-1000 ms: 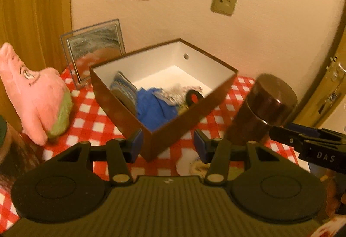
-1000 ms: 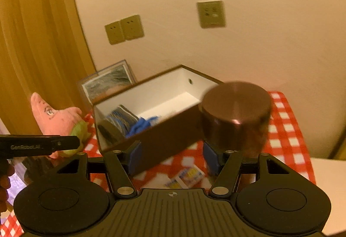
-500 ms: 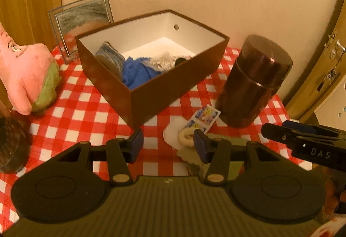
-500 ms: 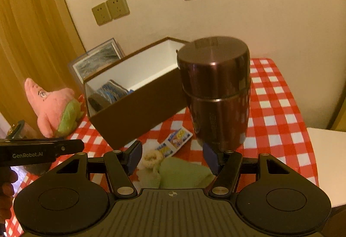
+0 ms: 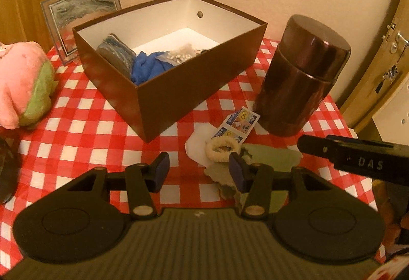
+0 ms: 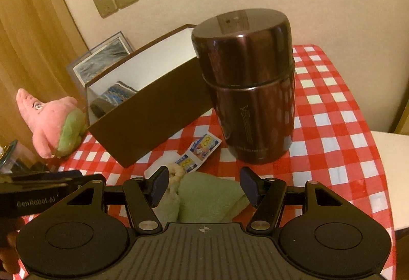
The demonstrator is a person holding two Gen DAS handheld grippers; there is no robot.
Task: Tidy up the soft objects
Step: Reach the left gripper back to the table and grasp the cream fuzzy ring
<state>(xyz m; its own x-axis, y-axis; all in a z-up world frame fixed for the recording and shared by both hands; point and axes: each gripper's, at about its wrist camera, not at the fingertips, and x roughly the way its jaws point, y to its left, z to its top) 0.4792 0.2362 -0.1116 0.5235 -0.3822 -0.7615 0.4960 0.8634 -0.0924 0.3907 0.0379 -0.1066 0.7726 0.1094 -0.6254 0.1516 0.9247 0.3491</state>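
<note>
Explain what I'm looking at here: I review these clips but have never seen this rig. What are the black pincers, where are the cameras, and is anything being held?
No robot here: a person carries a handheld two-finger gripper in each hand, with a fisheye camera on each looking forward along its fingers. One picture is from the left gripper, the other from the right gripper; each also catches the other at its edge. Both are open and hold nothing. On the red checked tablecloth stand a brown box holding a blue cloth and other soft items, a dark metal canister, a picture frame and a pink plush toy. In front lie a green cloth, a fuzzy cream hair tie and small printed packets.
</note>
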